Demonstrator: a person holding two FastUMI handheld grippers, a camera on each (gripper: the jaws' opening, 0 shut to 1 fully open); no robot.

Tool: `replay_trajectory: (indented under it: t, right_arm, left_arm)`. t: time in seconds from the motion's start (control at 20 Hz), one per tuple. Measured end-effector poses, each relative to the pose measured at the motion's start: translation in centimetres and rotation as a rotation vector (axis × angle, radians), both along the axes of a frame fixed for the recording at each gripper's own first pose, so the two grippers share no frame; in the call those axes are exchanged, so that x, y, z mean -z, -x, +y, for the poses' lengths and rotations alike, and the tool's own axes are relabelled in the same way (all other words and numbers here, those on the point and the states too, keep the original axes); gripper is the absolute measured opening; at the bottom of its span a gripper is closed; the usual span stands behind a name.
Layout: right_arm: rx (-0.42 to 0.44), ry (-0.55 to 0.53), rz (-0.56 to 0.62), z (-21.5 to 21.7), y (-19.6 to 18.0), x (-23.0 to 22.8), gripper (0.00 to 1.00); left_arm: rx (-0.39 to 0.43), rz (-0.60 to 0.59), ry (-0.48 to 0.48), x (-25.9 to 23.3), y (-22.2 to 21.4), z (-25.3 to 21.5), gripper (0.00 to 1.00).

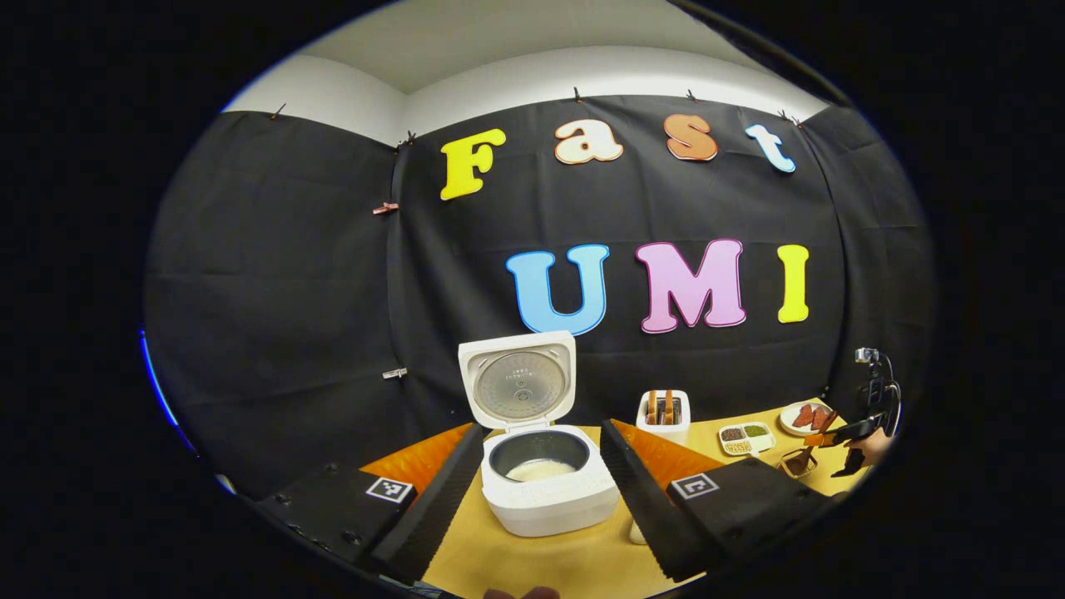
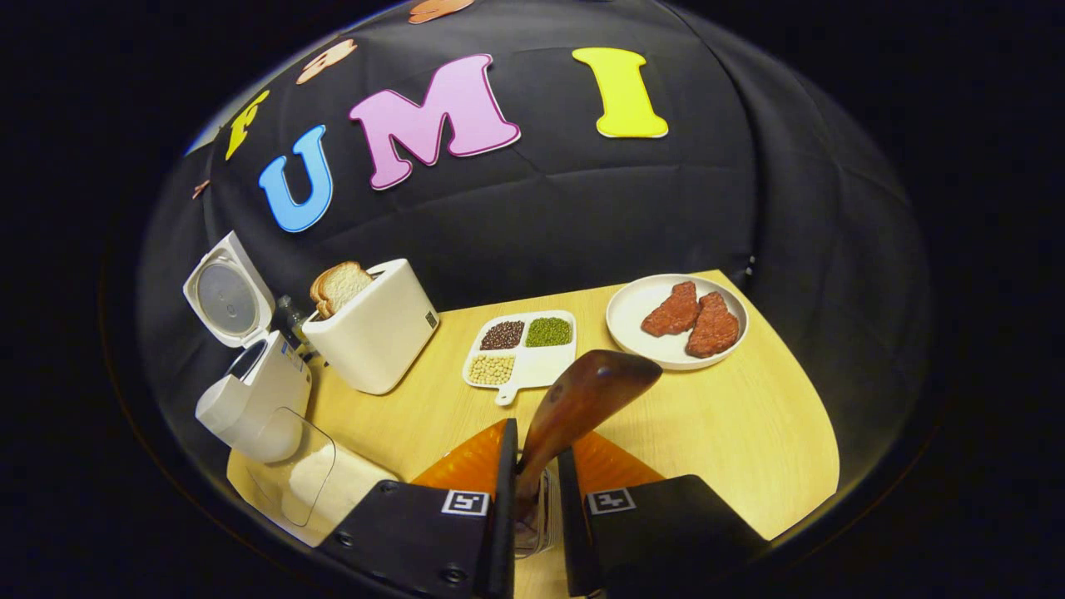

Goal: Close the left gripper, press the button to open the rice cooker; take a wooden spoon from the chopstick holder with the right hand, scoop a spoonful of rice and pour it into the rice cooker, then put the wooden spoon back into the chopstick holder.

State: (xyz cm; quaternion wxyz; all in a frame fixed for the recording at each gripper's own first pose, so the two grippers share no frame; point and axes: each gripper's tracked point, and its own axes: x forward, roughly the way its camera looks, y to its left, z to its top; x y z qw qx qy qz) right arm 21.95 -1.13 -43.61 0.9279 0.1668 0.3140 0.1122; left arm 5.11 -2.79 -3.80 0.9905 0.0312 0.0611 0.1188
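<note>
The rice cooker [image 1: 541, 466] stands open on the wooden table [image 1: 532, 566], its lid [image 1: 517, 381] raised upright at 12 o'clock of the pot, and a pale layer of rice lies in the bottom of the inner pot [image 1: 537, 459]. In the left gripper view the left gripper [image 1: 532, 491] hangs before the cooker with its fingers spread wide, one on each side of the cooker body, touching nothing. Behind the cooker, toward 1 o'clock, is a white toaster [image 1: 663, 414] with bread in its slots, then a divided tray of beans [image 1: 746, 438] and a plate of meat [image 1: 807, 416]. At 3 o'clock of that view the right gripper [image 1: 844, 441] shows far off beside a hand.

In the right gripper view the right gripper [image 2: 537, 491] has its fingers drawn narrow onto the handle of the wooden spoon [image 2: 582, 399], whose bowl points up toward 12 o'clock. The handle's lower end sits in the clear chopstick holder [image 2: 532, 520] just under the fingers. At 9 o'clock lies a clear container of rice [image 2: 320, 482], with the cooker beside it at 10 o'clock.
</note>
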Motion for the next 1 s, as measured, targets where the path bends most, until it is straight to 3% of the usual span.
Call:
replay_trajectory:
  t: [0.2, 0.4, 0.55, 0.8, 1.0]
  right_arm:
    - [-0.059, 0.025, -0.044, 1.4, 1.2, -1.7, 0.14]
    - [-0.008, 0.031, -0.131, 0.6, 0.3, -7.0, 0.14]
    - [-0.027, 0.035, -0.23, 1.8, 0.3, -12.8, 0.14]
    - [-0.148, 0.006, -0.335, 10.1, 2.6, -19.3, 0.14]
    - [-0.259, 0.085, -0.328, 17.5, 4.3, -17.6, 0.13]
  left_arm:
    - [0.0, -0.007, 0.001, -0.3, 0.3, 0.8, 0.97]
    - [0.014, -0.018, 0.016, -0.4, 1.2, 2.1, 0.97]
    - [0.03, -0.018, 0.007, 0.0, 2.0, 3.4, 0.97]
    - [0.046, -0.018, 0.036, 0.5, 2.8, 5.9, 0.97]
    - [0.049, -0.015, 0.053, 0.8, 3.5, 8.0, 0.97]
